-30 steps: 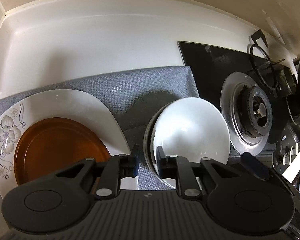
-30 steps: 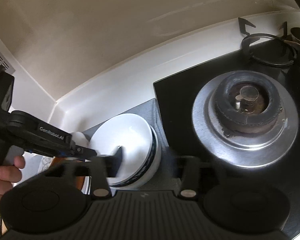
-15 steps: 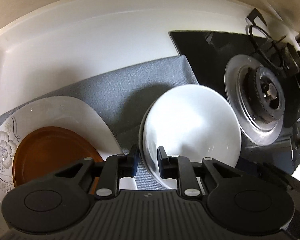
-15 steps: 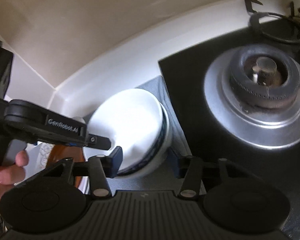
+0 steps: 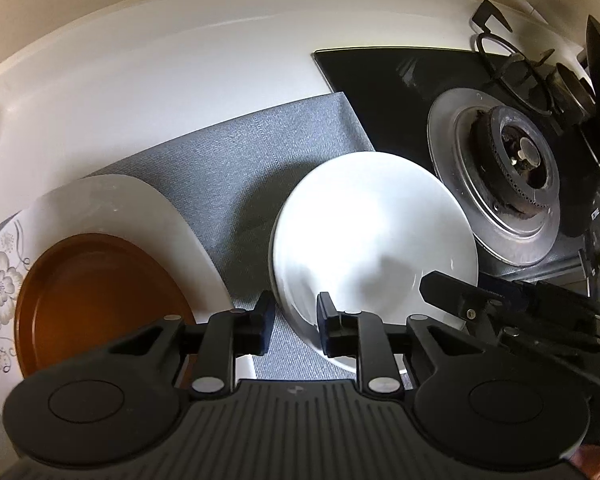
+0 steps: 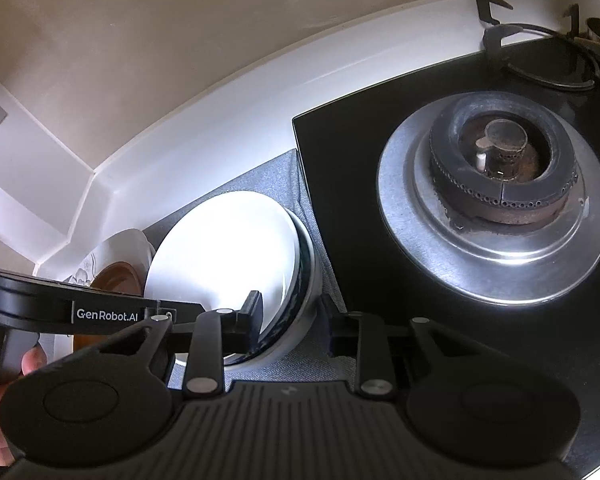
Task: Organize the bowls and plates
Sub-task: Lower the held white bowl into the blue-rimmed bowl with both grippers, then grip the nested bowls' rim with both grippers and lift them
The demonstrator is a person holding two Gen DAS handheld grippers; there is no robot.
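White porcelain filled the left wrist view: the white bowl [image 5: 374, 232] sat on the grey mat [image 5: 236, 160], just beside the stove [image 5: 496, 184]. The left gripper [image 5: 293, 326] straddled the bowl's near rim, one jaw outside and one inside; its jaws were easing apart, narrow, and I could not tell whether the pads pressed the wall. To its left lay the brown plate [image 5: 96, 296] nested on the floral plate [image 5: 112, 208], seemingly a stack begun by kind. The right gripper's fingers [image 5: 452, 292] poked in at the bowl's far rim. The housing cut off the near edges of both plates and the bowl.

From the right wrist, the bowl [image 6: 224, 248] proved to be the upper of two, resting inside a dark-rimmed bowl [image 6: 306, 276]. The right gripper [image 6: 296, 322] spanned that right-hand rim, its jaws closing with both walls between them, not yet clamped as far as I could see; I guessed the two grippers meant to lift or separate the nest. The left gripper's arm [image 6: 100, 314] and a hand [image 6: 32, 360] hid most of the plates.
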